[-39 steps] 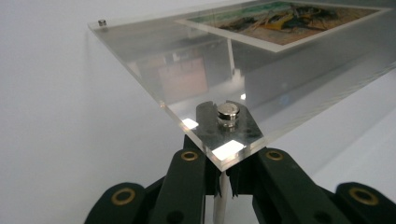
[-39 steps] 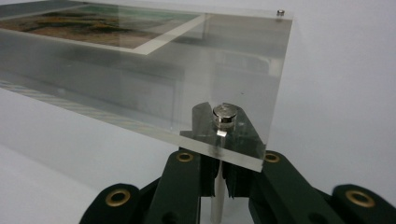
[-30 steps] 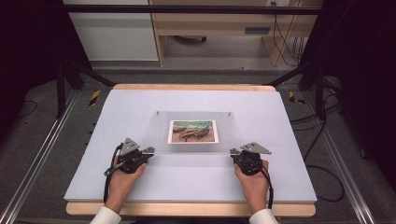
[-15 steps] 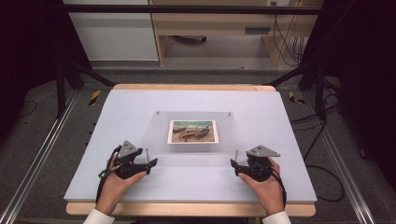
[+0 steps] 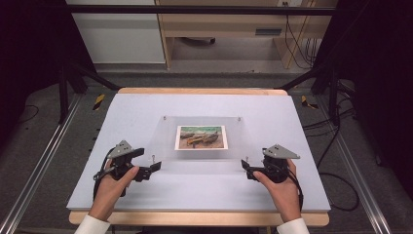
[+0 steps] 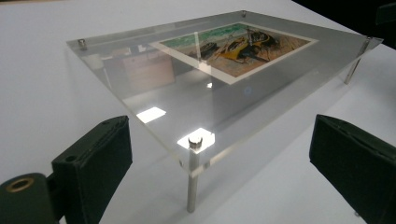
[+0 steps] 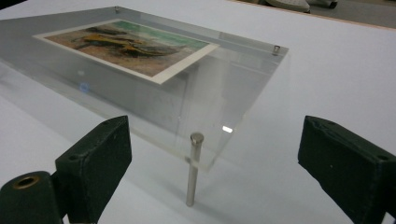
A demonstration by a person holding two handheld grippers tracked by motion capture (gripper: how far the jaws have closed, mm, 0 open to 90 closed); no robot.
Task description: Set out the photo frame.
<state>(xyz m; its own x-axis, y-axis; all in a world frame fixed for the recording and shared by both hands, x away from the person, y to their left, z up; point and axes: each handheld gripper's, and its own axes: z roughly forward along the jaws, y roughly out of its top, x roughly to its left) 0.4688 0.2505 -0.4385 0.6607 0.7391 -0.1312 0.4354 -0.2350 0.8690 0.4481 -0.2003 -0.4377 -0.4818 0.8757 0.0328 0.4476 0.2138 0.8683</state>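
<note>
A clear acrylic plate with a beach-and-boats picture under it stands on thin metal corner posts on the white table. My left gripper is at the plate's near left corner. Its jaws have just been opening and now stand wide apart in the left gripper view, either side of the corner post without touching it. My right gripper is at the near right corner. Its jaws have also just been opening, and the post stands free between them, its top poking above the plate.
The table's wooden front edge lies just below the person's hands. Metal rails run along both sides of the table. Cables trail on the floor at the right. Wooden furniture stands beyond the far edge.
Both grippers went from shut at the plate's near corners to wide open. Both hands lifted a little and drew back slightly. The plate and picture stayed in place.
</note>
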